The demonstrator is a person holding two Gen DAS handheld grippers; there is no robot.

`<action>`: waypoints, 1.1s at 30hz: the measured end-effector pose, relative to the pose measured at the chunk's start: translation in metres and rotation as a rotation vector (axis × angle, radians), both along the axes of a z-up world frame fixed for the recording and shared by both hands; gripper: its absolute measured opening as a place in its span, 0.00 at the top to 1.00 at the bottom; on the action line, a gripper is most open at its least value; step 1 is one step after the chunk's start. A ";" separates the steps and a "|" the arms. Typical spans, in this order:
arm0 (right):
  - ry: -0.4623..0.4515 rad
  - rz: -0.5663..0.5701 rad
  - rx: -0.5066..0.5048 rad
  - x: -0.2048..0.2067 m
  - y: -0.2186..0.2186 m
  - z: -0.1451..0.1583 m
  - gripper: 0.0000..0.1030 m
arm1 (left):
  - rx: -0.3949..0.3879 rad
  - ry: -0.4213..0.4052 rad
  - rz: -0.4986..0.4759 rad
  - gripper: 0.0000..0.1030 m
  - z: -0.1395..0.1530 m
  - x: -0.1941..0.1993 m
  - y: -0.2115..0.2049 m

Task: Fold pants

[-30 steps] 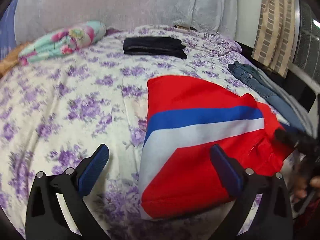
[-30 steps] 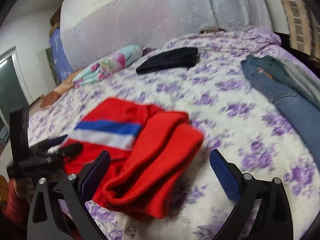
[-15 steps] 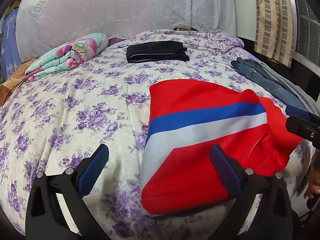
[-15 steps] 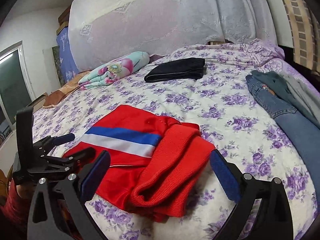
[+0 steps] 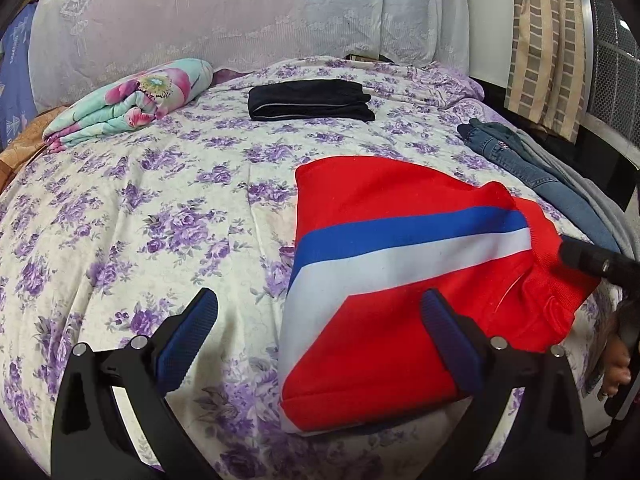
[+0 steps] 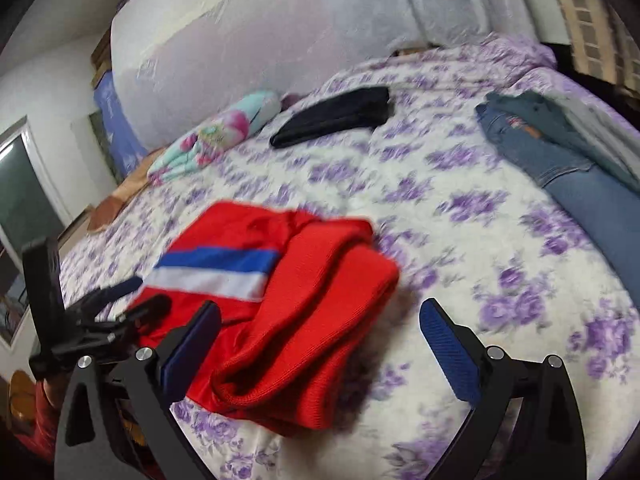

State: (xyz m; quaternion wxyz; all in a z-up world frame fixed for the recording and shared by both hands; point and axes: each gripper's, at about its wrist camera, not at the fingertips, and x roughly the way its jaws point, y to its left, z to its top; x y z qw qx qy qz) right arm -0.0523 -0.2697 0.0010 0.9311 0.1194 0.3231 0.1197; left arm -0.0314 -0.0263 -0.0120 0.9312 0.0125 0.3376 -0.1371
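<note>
Red pants (image 5: 400,264) with a blue and white stripe lie folded on the flowered bedspread (image 5: 140,220), near the front edge. In the right wrist view the pants (image 6: 288,304) show a thick red ribbed waistband folded on top. My left gripper (image 5: 320,320) is open and empty, held above the bed, its right finger over the pants' lower left part. My right gripper (image 6: 320,328) is open and empty, just in front of the waistband end. The left gripper also shows in the right wrist view (image 6: 100,320) at the pants' left side.
A folded black garment (image 5: 308,100) lies at the back. A rolled floral blanket (image 5: 132,100) lies back left. Blue jeans (image 5: 532,168) and a grey garment (image 6: 600,128) lie along the right edge. A curtain (image 5: 548,40) hangs at right.
Both grippers stay open. The right wrist view has swung and tilted, blurred by motion, and sits closer to the waistband. The left view has shifted only slightly.
</note>
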 end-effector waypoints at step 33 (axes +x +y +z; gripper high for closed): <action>0.006 -0.013 0.018 0.004 -0.028 -0.013 0.04 | -0.066 -0.014 -0.114 0.05 0.053 0.020 -0.008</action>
